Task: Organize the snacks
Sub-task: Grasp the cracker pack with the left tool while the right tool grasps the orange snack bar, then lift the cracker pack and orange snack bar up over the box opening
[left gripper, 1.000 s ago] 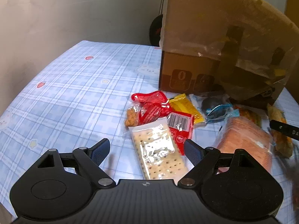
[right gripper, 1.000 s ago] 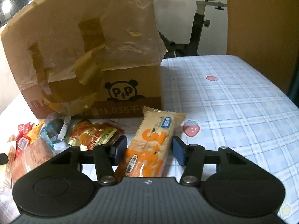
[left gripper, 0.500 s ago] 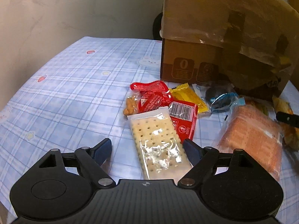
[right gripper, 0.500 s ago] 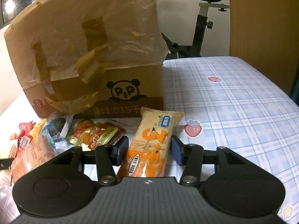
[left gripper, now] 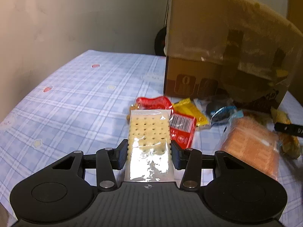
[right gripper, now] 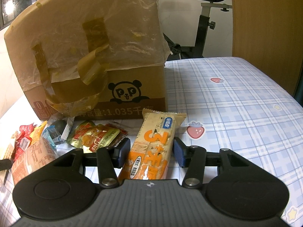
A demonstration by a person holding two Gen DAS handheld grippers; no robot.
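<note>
Left gripper (left gripper: 148, 156) jaws just been closing, from spread wide around the clear cracker pack (left gripper: 148, 143) to pinched in against its two long edges, pads looking pressed on the wrapper now. So probably grabbed, or as good as. Means one more snack is likely ready to come off the pile, though not lifted yet as far as can be told. Pack running lengthwise between the pads, near end tucked under the gripper body, far end poking out toward the red snack packet (left gripper: 181, 130) and the yellow packet (left gripper: 190, 110) just beyond. Over on the other side, no change: right gripper (right gripper: 151, 152) sitting at a middling width around the orange cereal bar (right gripper: 153, 147), same as a second ago. Right pad touching the bar's edge, left pad with a thin gap showing, so can't really call it a firm hold. Bar lying flat on the checked tablecloth (right gripper: 236, 113), pointing at the cardboard box (right gripper: 132, 87), its far end nearly touching it. Gold snack pouch (right gripper: 94, 137) just left of it. Rest of the pile still loose in front of the box, so plenty left to sort.
</note>
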